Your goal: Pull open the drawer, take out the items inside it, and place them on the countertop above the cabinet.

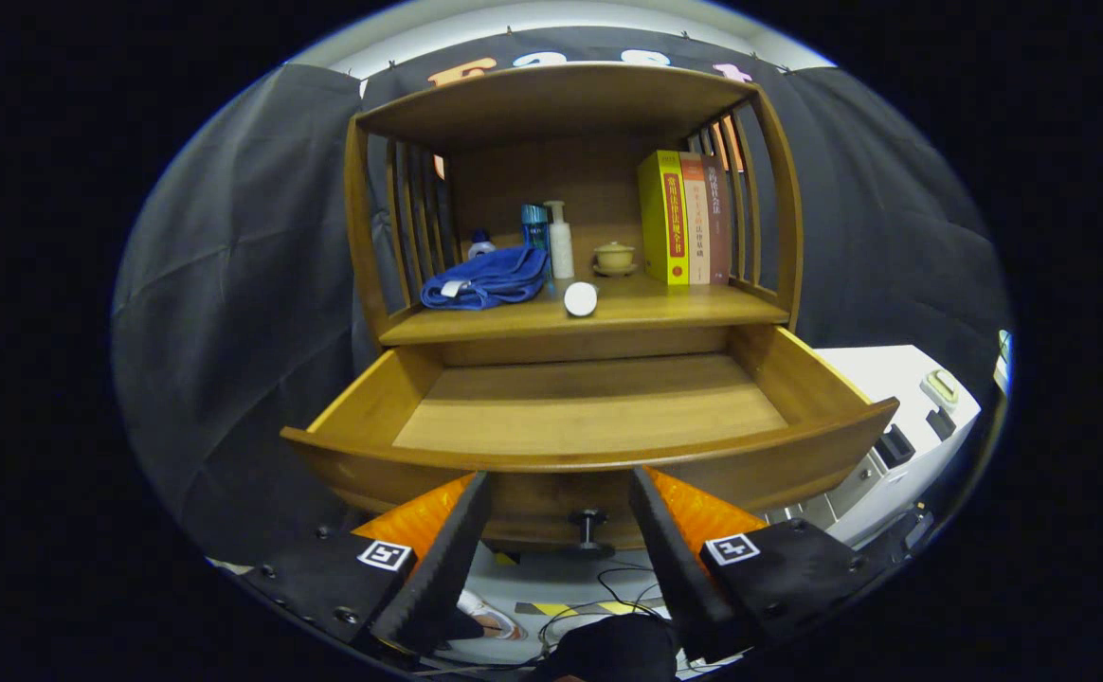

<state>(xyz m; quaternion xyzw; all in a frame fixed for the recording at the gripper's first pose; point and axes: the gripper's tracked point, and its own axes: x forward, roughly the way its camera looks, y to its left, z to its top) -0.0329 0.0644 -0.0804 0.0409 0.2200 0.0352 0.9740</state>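
Observation:
The wooden cabinet's drawer (589,407) stands pulled out toward me, and its bare floor shows. Its dark knob (588,523) sits on the curved front panel, between my fingers. My gripper (561,488) is open just in front of the drawer front, holding nothing. On the countertop (665,305) above the drawer lie a folded blue cloth (488,278) and a small white round item (581,298). Behind them stand a blue bottle (534,227), a white pump bottle (560,242), a small lidded cup on a saucer (614,257) and three upright books (684,227).
Slatted sides and a top shelf (551,95) close in the countertop space. A white appliance (902,426) stands to the right of the drawer. Cables, striped tape and a shoe (485,616) show on the floor below my fingers.

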